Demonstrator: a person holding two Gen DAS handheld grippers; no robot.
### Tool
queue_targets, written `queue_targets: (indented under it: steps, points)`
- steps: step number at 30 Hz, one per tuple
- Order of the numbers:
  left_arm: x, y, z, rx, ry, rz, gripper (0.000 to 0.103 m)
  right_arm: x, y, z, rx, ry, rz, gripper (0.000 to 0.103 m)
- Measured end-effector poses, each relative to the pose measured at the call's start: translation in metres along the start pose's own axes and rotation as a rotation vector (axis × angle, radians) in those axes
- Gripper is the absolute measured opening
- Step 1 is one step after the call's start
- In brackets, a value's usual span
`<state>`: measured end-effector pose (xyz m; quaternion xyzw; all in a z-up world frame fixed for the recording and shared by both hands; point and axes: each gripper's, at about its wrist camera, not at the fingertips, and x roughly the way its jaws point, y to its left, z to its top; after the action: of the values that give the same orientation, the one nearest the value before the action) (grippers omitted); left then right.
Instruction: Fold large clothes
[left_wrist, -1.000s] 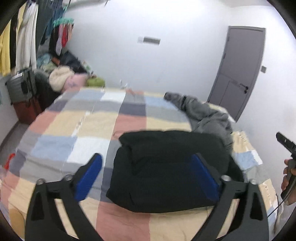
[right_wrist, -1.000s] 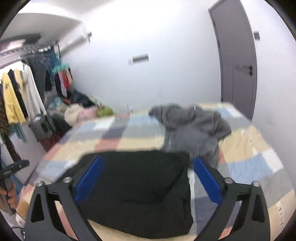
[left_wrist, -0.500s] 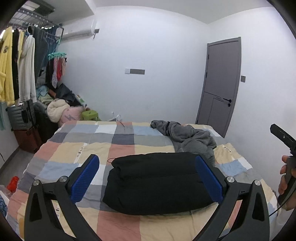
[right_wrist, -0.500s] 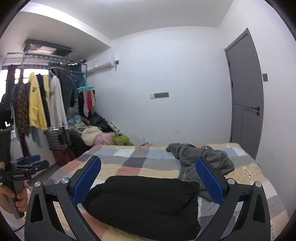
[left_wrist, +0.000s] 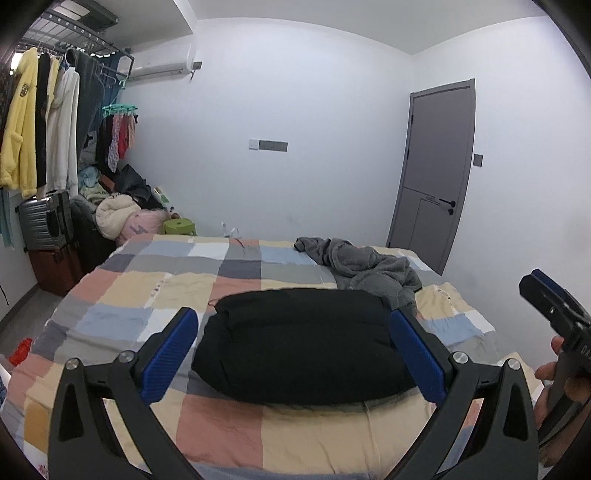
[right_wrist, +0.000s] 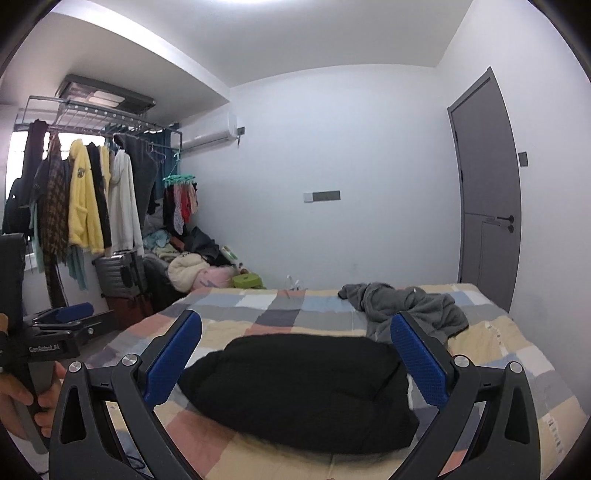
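On the bed (left_wrist: 303, 439), near its front edge, lies the black garment (left_wrist: 299, 350), already a thick rounded bundle w/ soft puffy edges; probably a padded jacket, hard to say. Left gripper (left_wrist: 291, 350) and right gripper (right_wrist: 295, 363) both hover above it, jaws spread wide, holding nothing. Fold looks done, so the step is prob. to back off clean: lift straight, don't snag the fabric. Grey garment (left_wrist: 365, 264) sits crumpled behind it, towards the right; likely next.
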<state>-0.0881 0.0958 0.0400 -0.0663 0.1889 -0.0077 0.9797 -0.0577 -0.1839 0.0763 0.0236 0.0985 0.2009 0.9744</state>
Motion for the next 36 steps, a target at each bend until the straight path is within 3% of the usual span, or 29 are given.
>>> queue_targets:
  steps: [9,12,22,36]
  points:
    - [0.011,-0.002,-0.037,-0.063,0.088,-0.034,0.103,0.003,0.013,-0.045,0.019,0.097,-0.024,0.103]
    - [0.018,-0.002,-0.050,-0.102,0.126,-0.042,0.103,0.008,0.010,-0.062,0.031,0.141,-0.067,0.103]
    - [0.041,-0.003,-0.080,-0.095,0.223,0.019,0.103,0.020,-0.007,-0.108,0.073,0.267,-0.135,0.103]
    - [0.053,-0.001,-0.091,-0.088,0.251,0.021,0.103,0.025,-0.020,-0.116,0.112,0.285,-0.157,0.103]
